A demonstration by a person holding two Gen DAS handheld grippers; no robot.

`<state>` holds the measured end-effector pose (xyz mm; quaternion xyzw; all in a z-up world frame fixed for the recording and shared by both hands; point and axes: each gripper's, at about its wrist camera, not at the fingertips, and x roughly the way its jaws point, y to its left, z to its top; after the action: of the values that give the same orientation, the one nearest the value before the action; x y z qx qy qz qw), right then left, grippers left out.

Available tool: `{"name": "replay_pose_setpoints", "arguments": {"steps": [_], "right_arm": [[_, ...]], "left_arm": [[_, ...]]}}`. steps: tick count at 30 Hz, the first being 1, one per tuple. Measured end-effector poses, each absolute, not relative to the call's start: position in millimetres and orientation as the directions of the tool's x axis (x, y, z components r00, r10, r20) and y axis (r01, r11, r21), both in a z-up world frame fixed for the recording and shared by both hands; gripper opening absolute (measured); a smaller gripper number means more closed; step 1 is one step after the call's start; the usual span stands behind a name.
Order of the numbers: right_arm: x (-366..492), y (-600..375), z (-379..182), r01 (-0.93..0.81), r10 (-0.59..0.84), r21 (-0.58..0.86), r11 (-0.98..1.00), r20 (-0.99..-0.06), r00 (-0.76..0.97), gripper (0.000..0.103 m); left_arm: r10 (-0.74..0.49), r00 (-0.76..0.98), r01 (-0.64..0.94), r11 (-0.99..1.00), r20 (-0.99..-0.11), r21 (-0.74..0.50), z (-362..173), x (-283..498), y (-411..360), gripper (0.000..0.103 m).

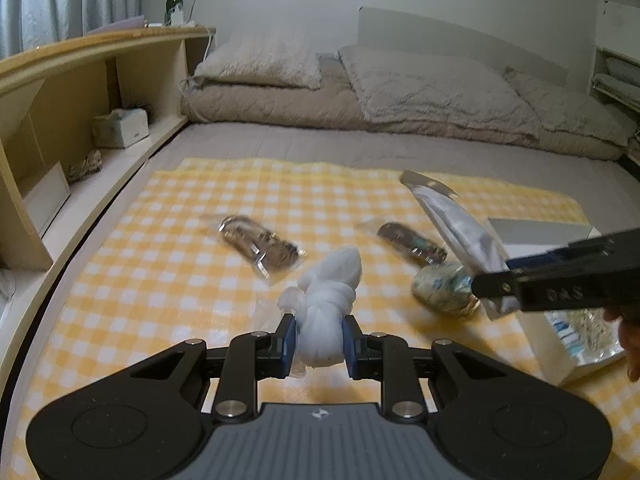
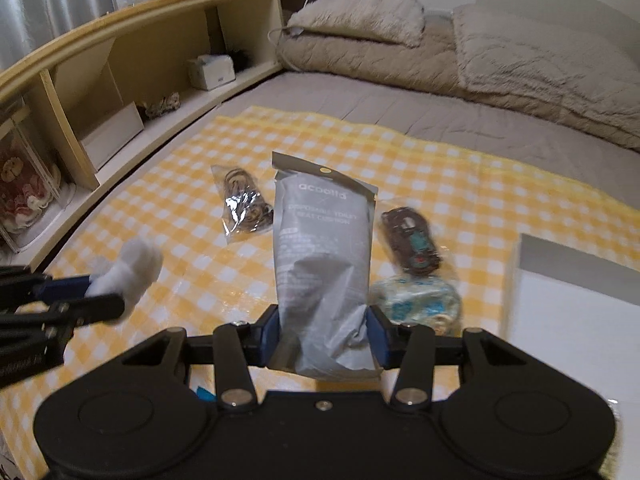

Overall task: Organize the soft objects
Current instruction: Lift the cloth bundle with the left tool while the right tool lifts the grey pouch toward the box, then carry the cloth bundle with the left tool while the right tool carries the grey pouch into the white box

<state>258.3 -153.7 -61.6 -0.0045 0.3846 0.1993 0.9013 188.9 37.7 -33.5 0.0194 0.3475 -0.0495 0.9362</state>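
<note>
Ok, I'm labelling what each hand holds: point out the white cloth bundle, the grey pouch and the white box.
white cloth bundle (image 1: 326,312): left wrist view, knotted middle.
grey pouch (image 2: 324,248): right wrist view, printed front.
white box (image 2: 568,320): right wrist view, bare inner floor.

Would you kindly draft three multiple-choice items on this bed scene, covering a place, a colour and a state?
1. Where does the green bottle stand?
A. on top of the wooden shelf unit
B. on the checked cloth
C. on a pillow

2. What colours is the checked cloth?
A. blue and white
B. yellow and white
C. red and black

3. What does the right gripper hold?
A. nothing
B. a glass jar
C. a grey pouch

Answers: 1 A, it rises from the shelf unit's top board; 2 B, yellow and white squares cover it; 3 C, the pouch stands pinched between the jaws.
</note>
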Motion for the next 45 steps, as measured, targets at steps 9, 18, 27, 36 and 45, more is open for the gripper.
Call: {"name": "replay_pose_setpoints", "arguments": {"steps": [9, 18, 27, 36, 45], "right_arm": [[228.5, -213.7, -41.3, -0.309, 0.317, 0.137, 0.941, -0.670, 0.671, 0.047], [211.2, -274.9, -29.5, -0.233, 0.246, 0.110, 0.966, -0.659, 0.711, 0.047], [199.3, -340.3, -30.0, -0.147, 0.168, 0.086, 0.985, -0.649, 0.742, 0.047], [190.6, -393.5, -42.8, -0.058, 0.079, 0.054, 0.997, -0.667, 0.741, 0.048], [186.2, -443.4, -70.5, 0.022, 0.018, 0.047, 0.999, -0.715, 0.699, 0.048]], "left_arm": [[-0.119, 0.783, 0.137, 0.990, -0.610, -0.017, -22.7, 188.7, -0.3, 0.026], [-0.143, 0.792, 0.137, 0.989, -0.594, -0.055, -15.2, 191.6, -41.2, 0.026], [-0.241, 0.779, 0.205, 0.970, -0.578, -0.129, -12.3, 191.2, -107.4, 0.026], [-0.361, 0.723, 0.263, 0.932, -0.589, -0.249, -30.6, 190.6, -177.4, 0.026], [-0.495, 0.635, 0.311, 0.866, -0.593, -0.391, -65.0, 191.7, -242.4, 0.026]]}}
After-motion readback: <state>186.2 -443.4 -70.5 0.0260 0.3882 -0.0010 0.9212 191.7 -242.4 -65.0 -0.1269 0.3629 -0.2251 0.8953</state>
